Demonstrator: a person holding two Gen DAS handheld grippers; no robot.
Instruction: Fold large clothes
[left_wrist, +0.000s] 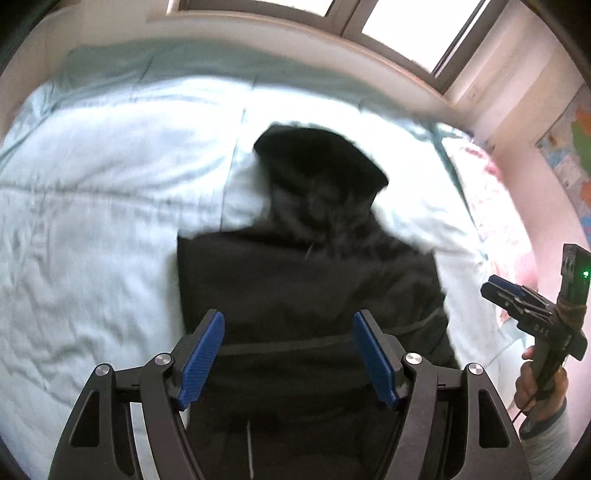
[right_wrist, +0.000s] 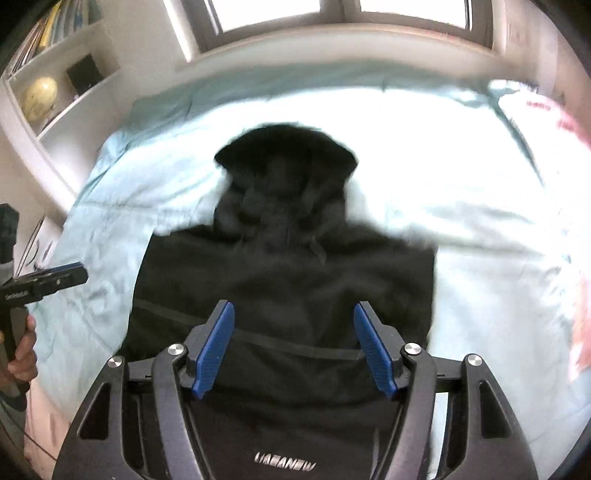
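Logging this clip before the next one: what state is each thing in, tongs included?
Black hooded jacket: flat on the bed, sides folded in, hood extended, not gripped.
Left tongs: open, empty, above the jacket.
Right tongs: open, empty, above the jacket.
Light blue duvet: spread out, wrinkled.

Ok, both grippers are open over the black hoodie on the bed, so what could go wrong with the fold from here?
The hood lies bunched beyond the body, so it may fold in lumpy. The black hoodie rests on a soft, wrinkled duvet; the left gripper or right gripper, both with jaws open, could pinch bedding along with the cloth.
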